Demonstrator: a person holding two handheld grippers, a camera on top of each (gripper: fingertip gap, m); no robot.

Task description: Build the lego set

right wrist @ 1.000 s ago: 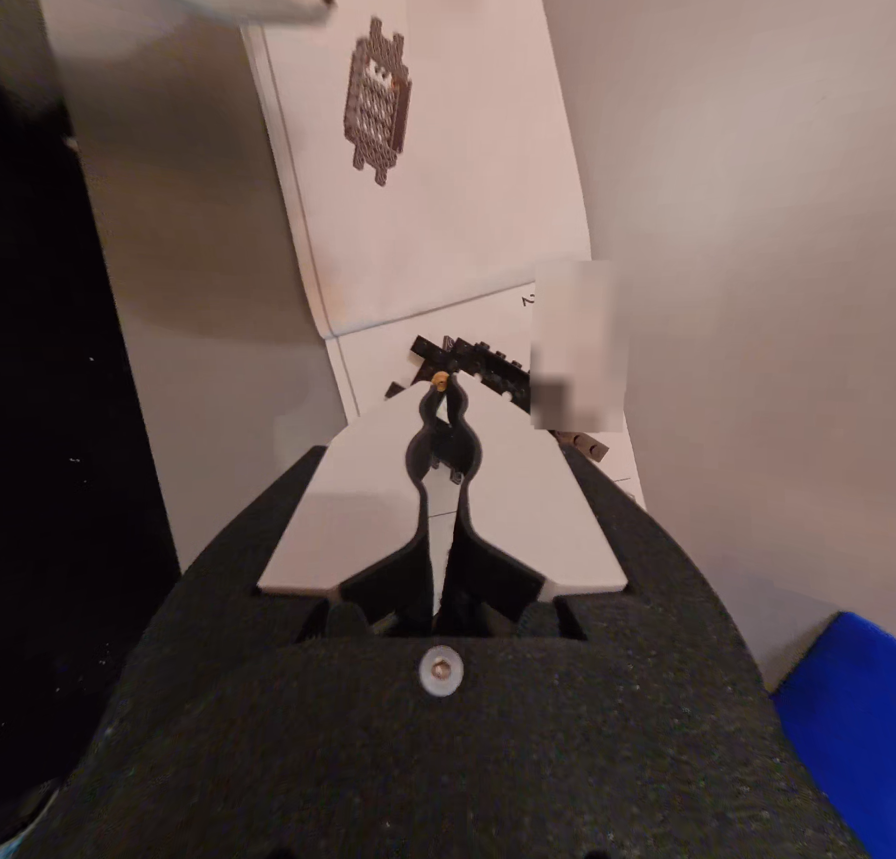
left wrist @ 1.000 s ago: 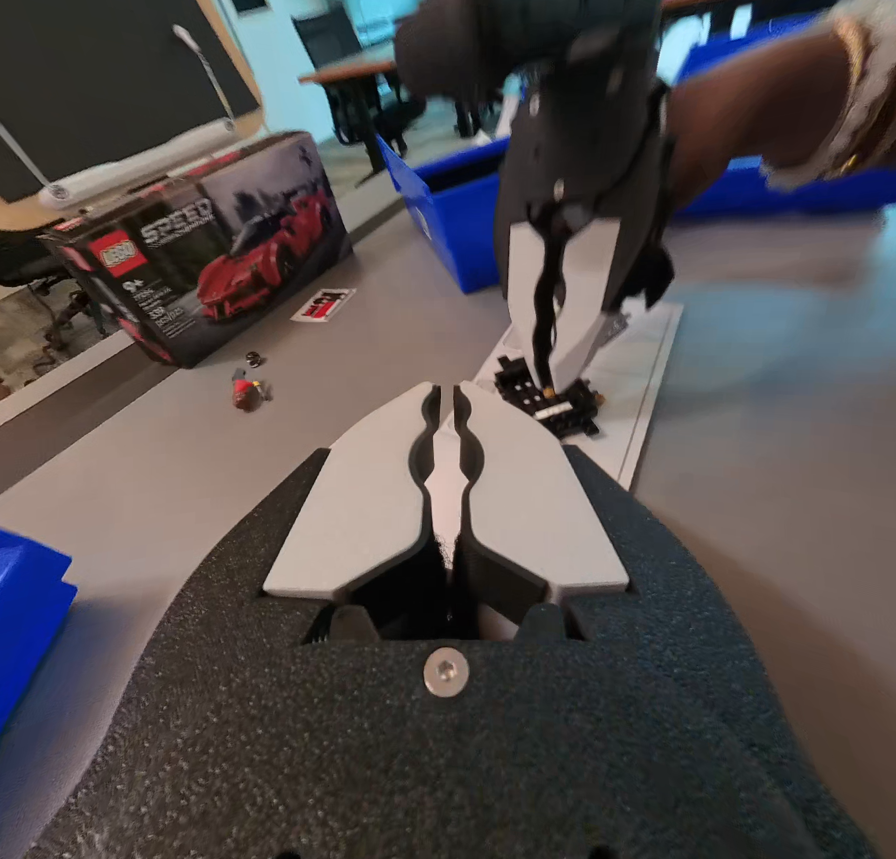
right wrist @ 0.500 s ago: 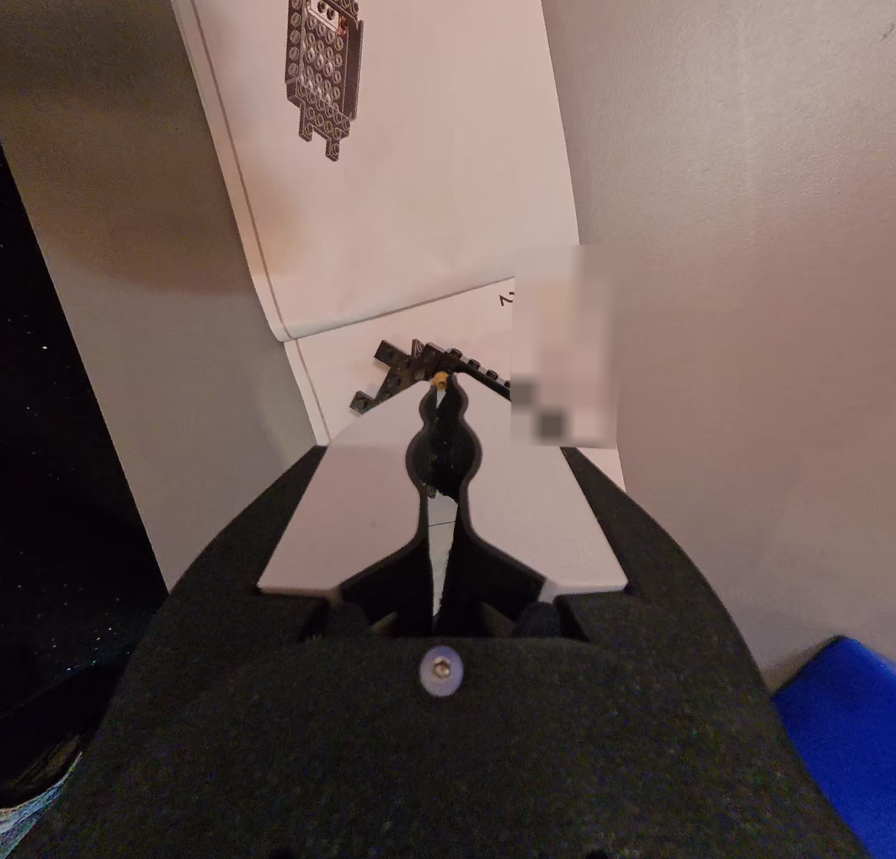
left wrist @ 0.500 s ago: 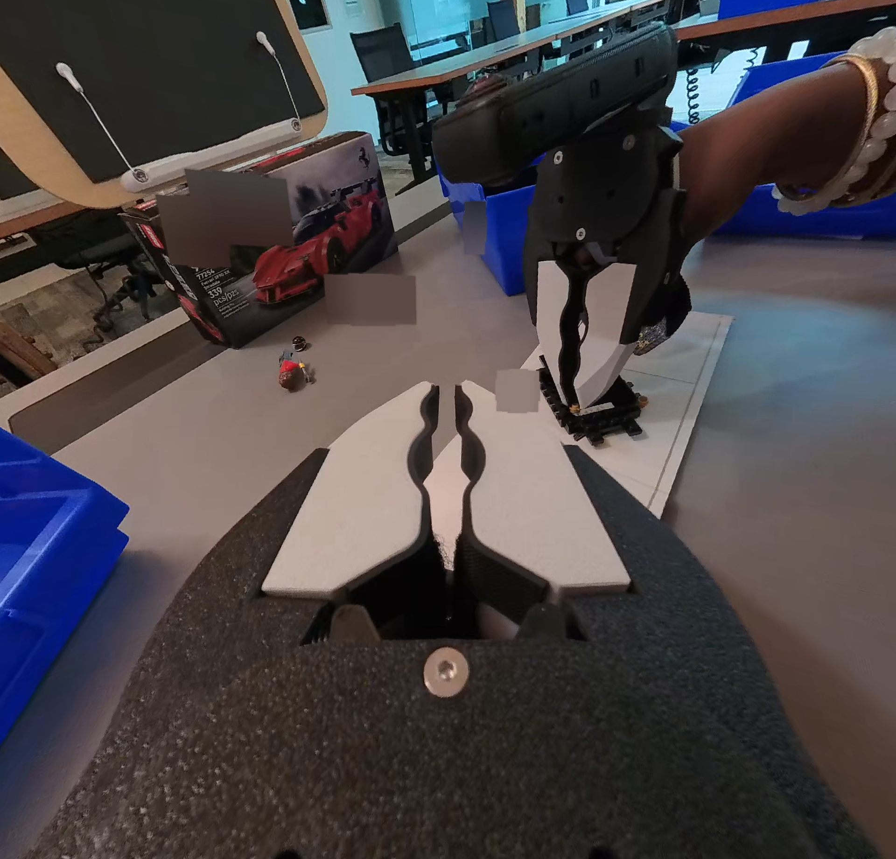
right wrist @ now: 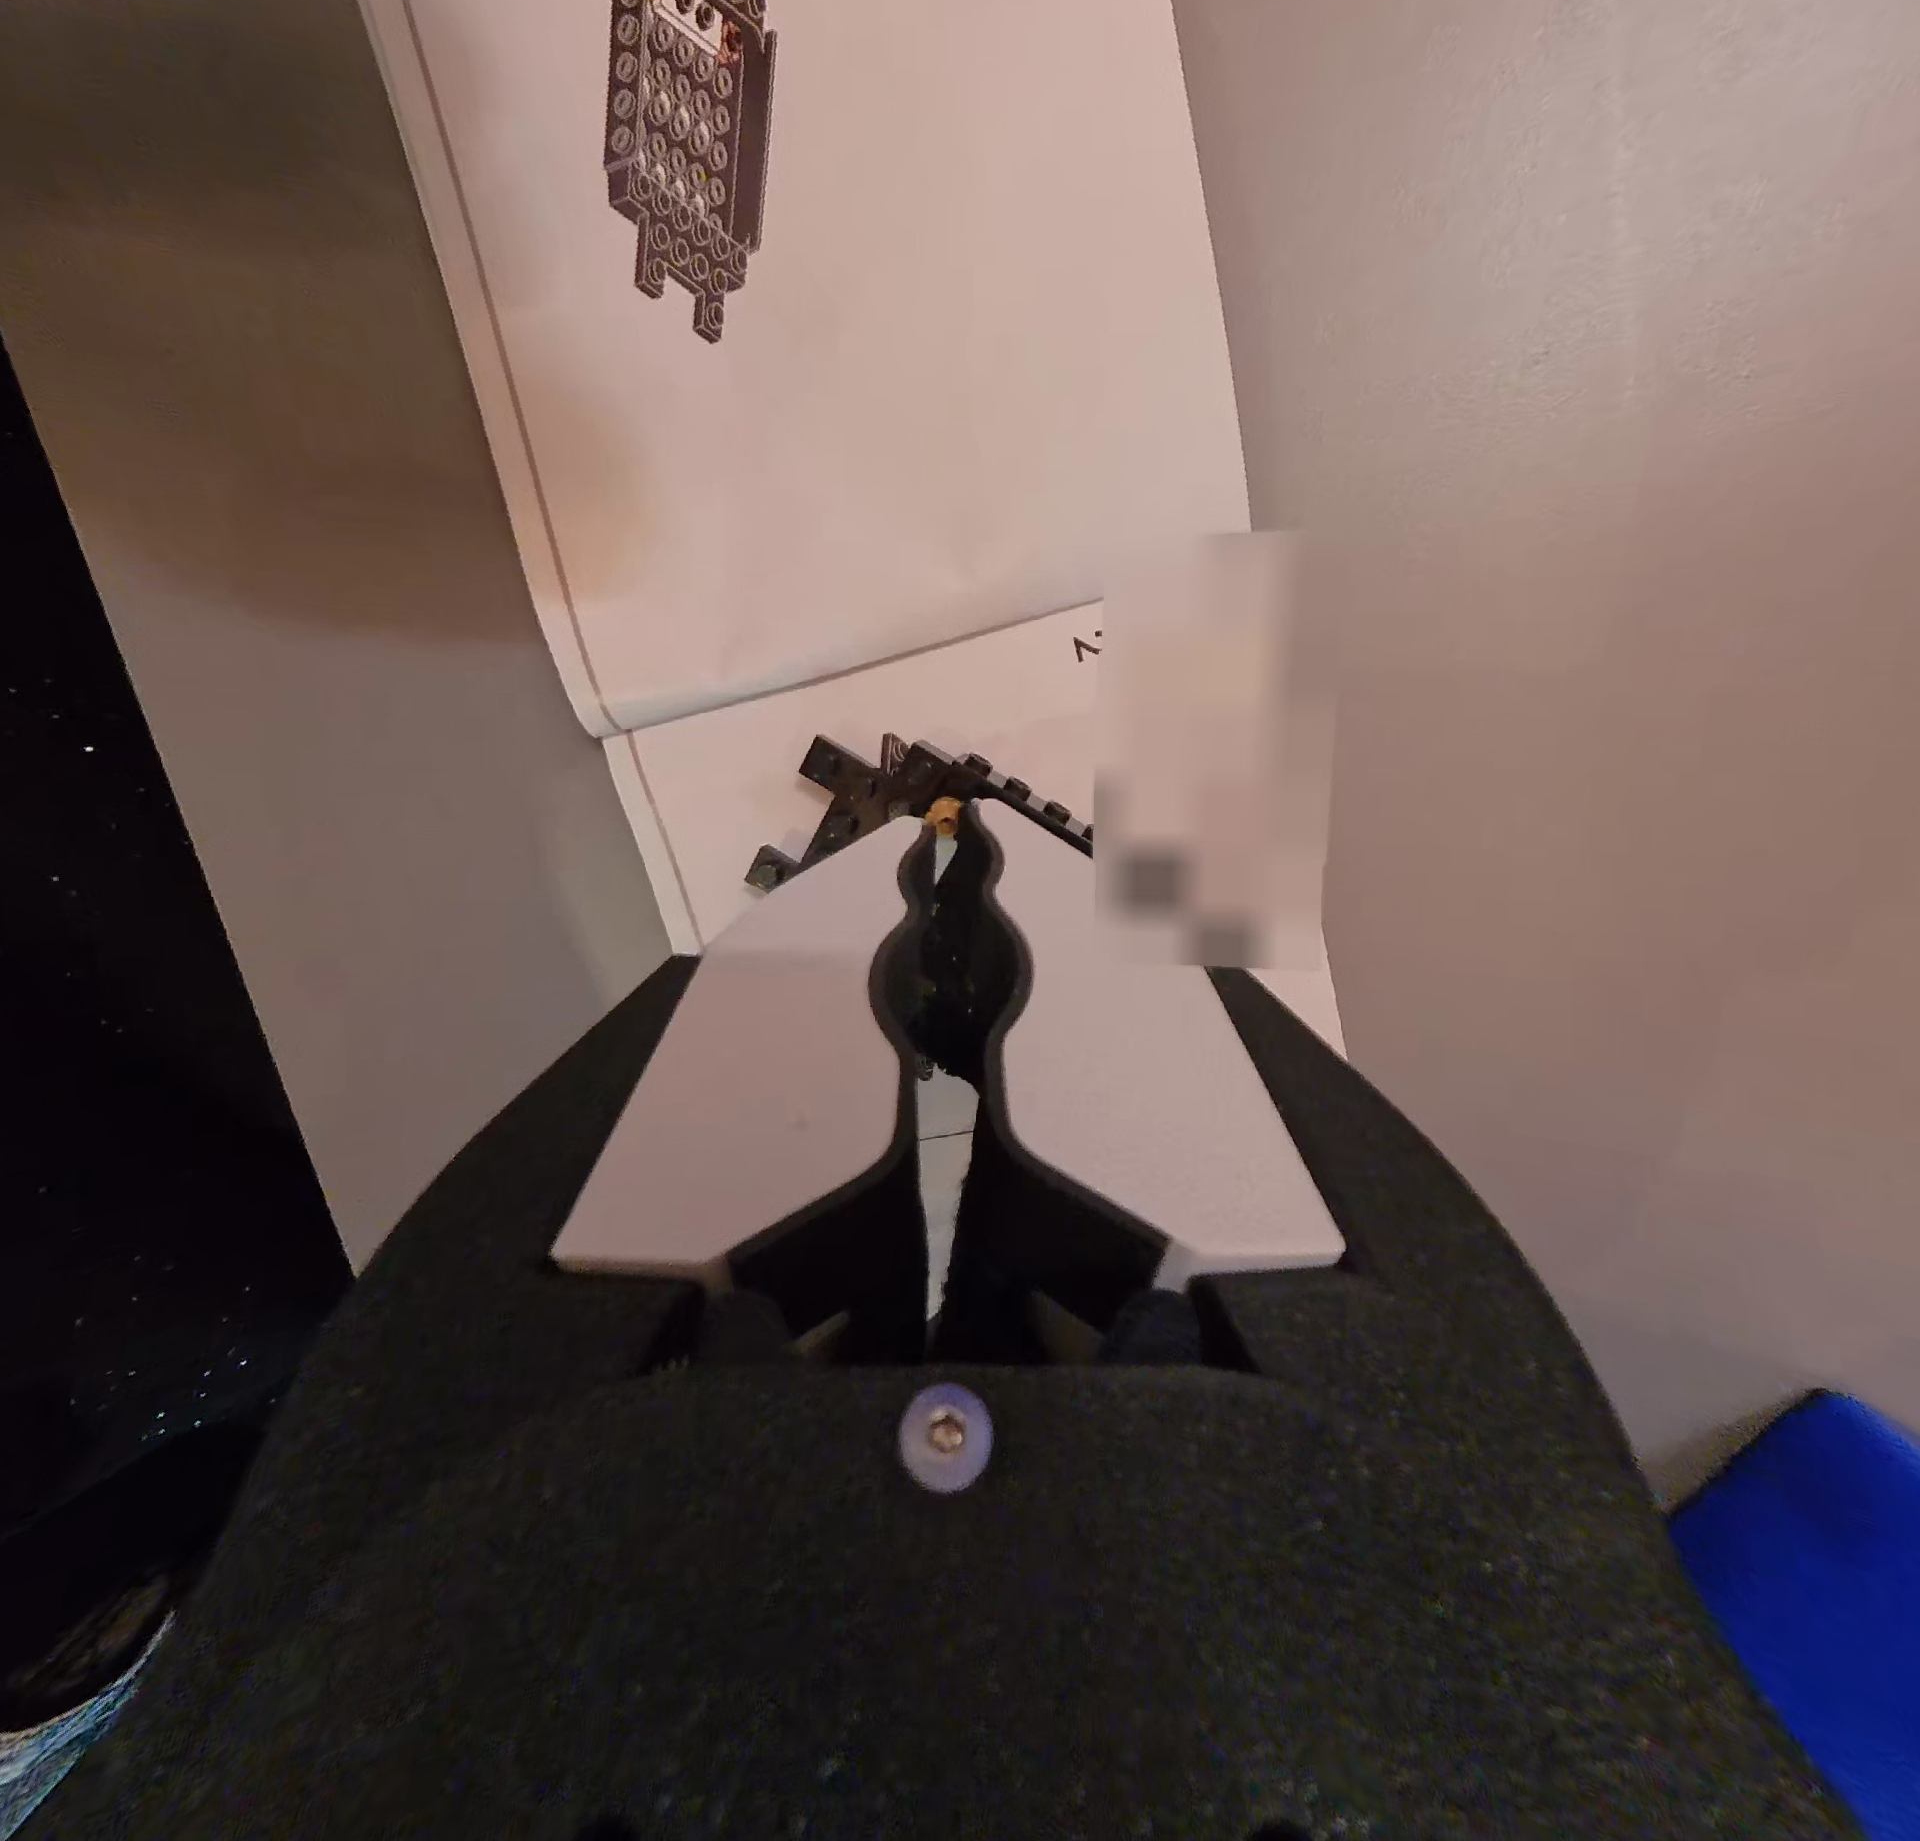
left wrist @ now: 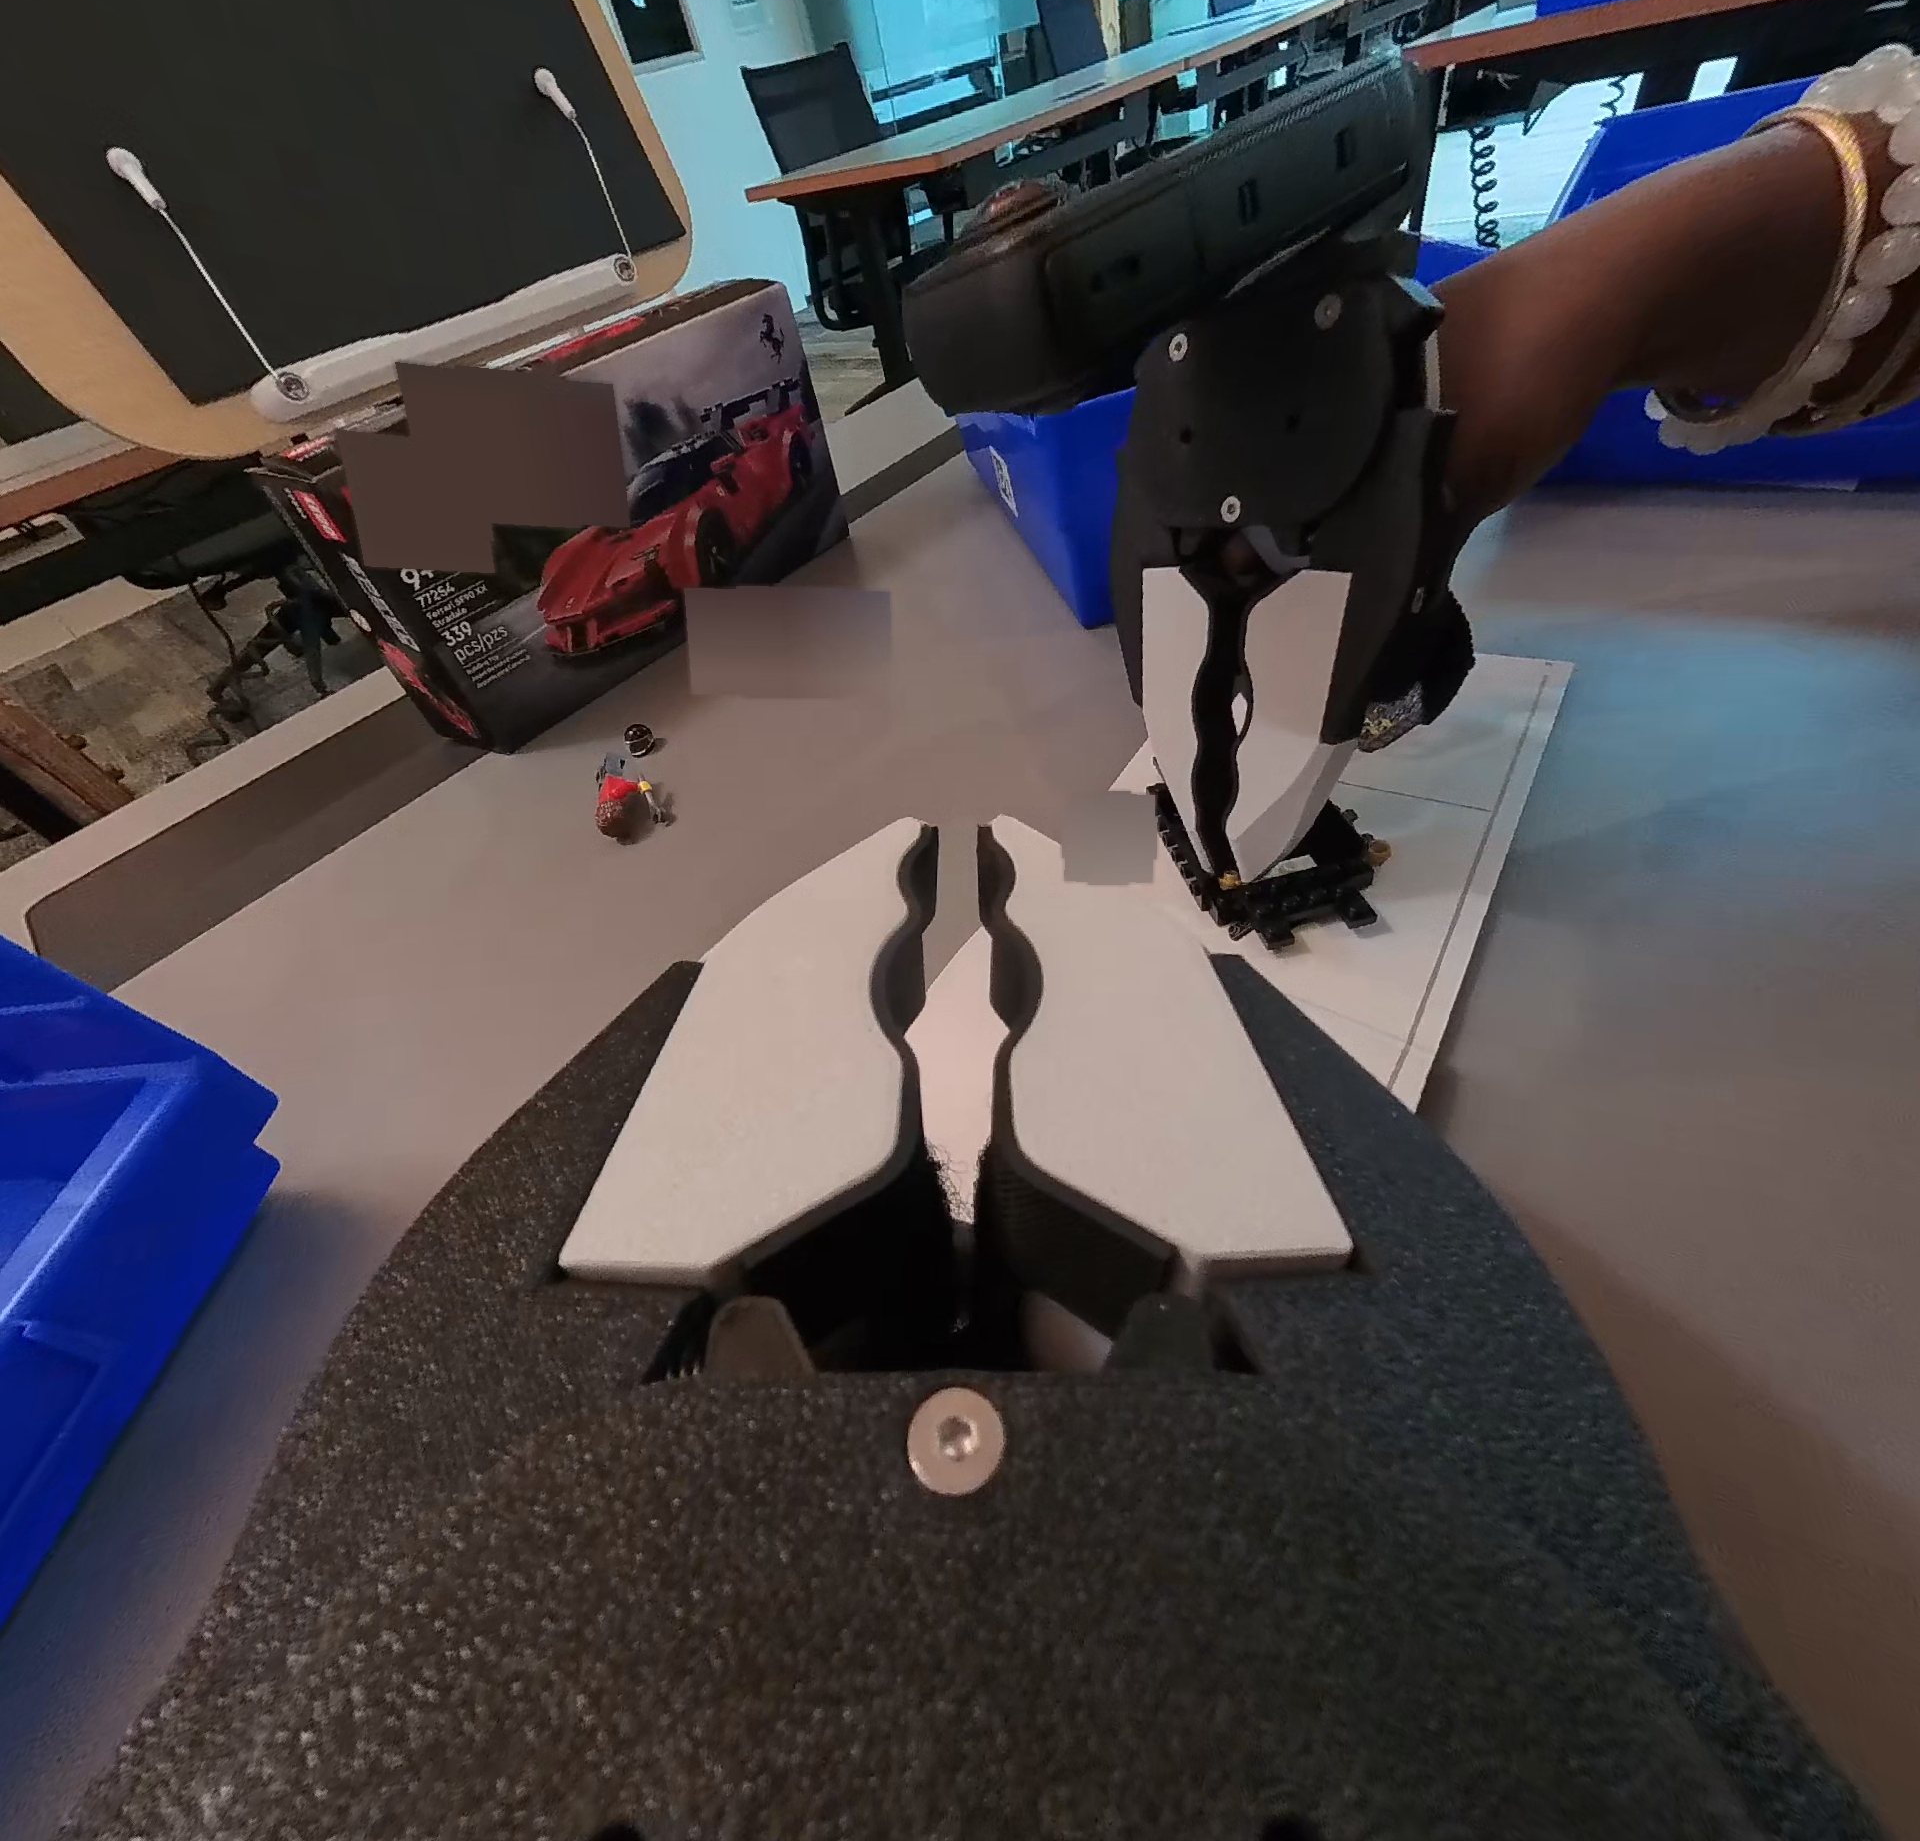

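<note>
your right gripper (left wrist: 1231, 872) points steeply down, its tips pinched on a tiny tan peg (right wrist: 943, 811) right at the near corner of the black brick frame (left wrist: 1294, 882) on the instruction sheet (left wrist: 1455, 856). your left gripper (left wrist: 958, 830) hovers nearby, narrowly parted, holding nothing.
</note>
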